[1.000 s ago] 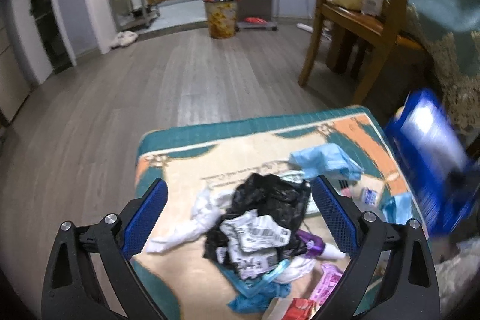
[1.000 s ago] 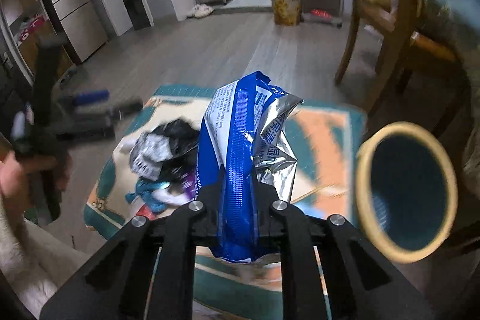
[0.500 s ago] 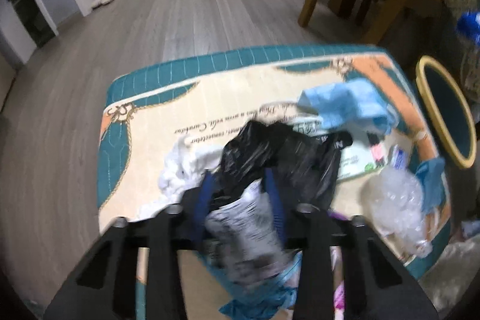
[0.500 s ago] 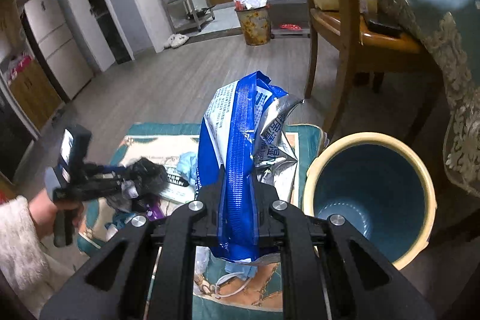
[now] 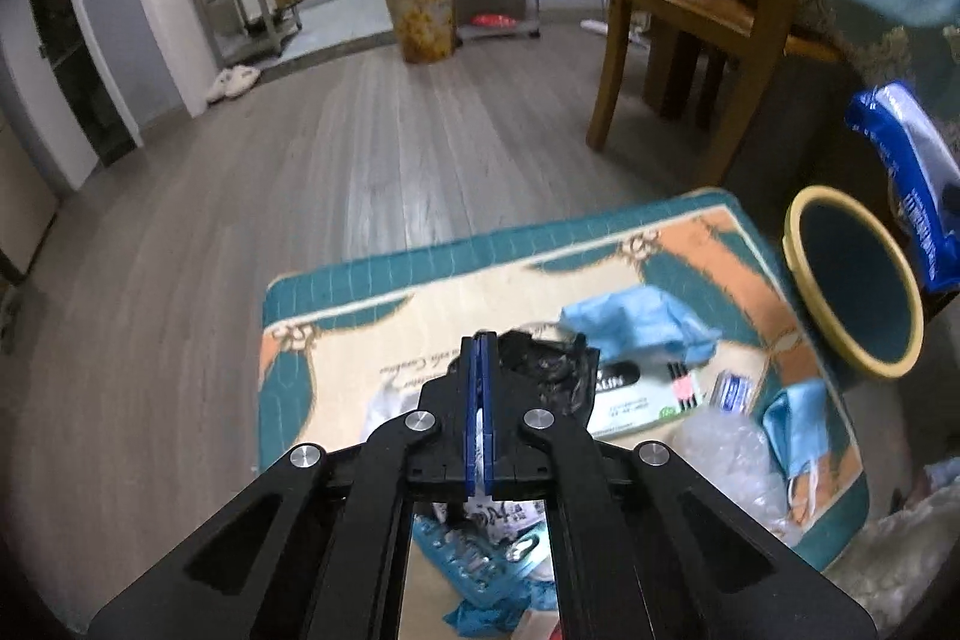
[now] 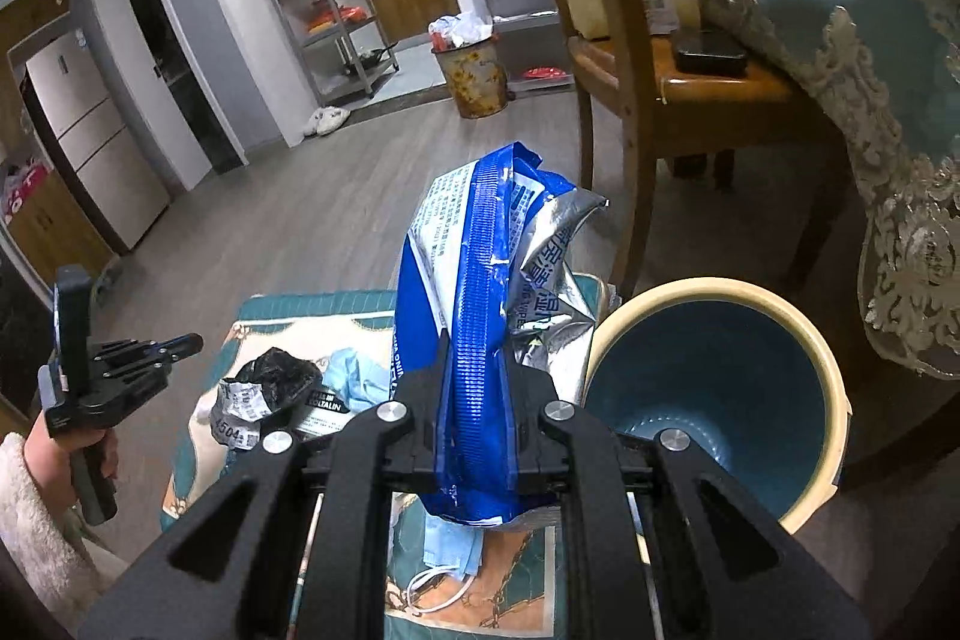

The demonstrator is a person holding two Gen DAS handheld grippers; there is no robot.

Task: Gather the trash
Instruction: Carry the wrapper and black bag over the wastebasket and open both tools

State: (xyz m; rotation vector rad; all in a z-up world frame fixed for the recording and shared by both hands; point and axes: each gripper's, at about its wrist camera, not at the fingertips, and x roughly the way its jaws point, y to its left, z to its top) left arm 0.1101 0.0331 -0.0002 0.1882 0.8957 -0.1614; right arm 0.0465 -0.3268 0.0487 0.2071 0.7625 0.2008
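Blue-lined bin [image 6: 714, 394], wipes pack [image 6: 480, 316] clamped beside rim.

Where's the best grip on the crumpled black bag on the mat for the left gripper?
Pinch the raised crest of the black bag, bringing the left gripper in from above. The bag sits as a bunched mound on the mat with folds standing up. Its lower edge lies flat and a white box is at its right side, so a low approach would likely snag.
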